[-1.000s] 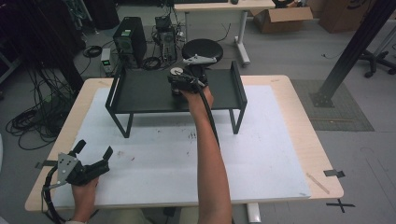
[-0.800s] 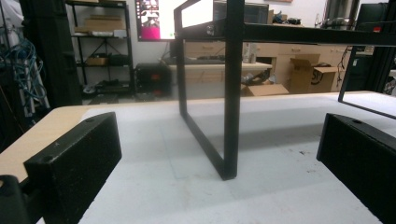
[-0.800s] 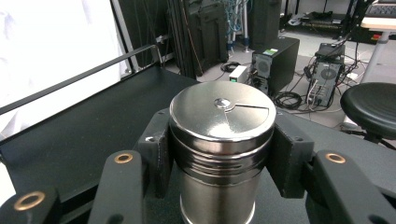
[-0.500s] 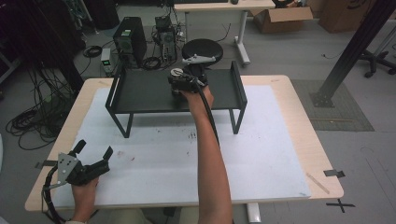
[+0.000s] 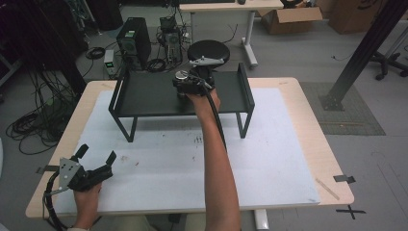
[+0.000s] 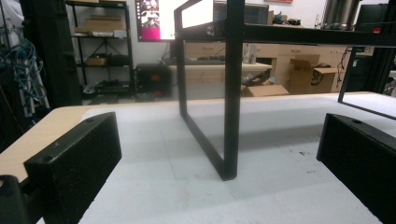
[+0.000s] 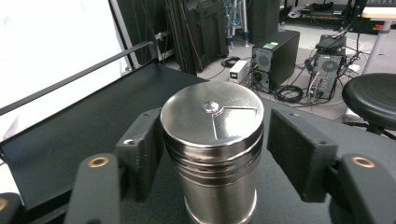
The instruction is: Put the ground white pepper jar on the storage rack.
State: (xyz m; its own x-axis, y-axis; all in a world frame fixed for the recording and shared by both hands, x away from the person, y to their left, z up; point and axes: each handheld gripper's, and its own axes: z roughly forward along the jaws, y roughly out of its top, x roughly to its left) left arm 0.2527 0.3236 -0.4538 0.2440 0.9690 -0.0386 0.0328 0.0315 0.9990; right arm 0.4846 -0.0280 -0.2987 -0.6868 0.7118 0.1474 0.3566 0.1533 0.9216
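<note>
overhead, the right gripper [image 5: 185, 83] is at the tin [image 5: 182, 77] on the black shelf [image 5: 144, 94]; the left gripper [image 5: 96, 153] rests near the table's [image 5: 298, 125] front left corner, open. up close, the right jaws have just been opening, and the tin [image 7: 212, 149] stands upright between them, a gap on one side.

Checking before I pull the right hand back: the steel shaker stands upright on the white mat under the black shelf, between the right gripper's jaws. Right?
Not quite. The steel shaker stands upright on top of the black shelf, not on the white mat beneath it; the right gripper view shows this. It is between the jaws of the right gripper, which have just been opening, with a gap showing on the right side.
</note>
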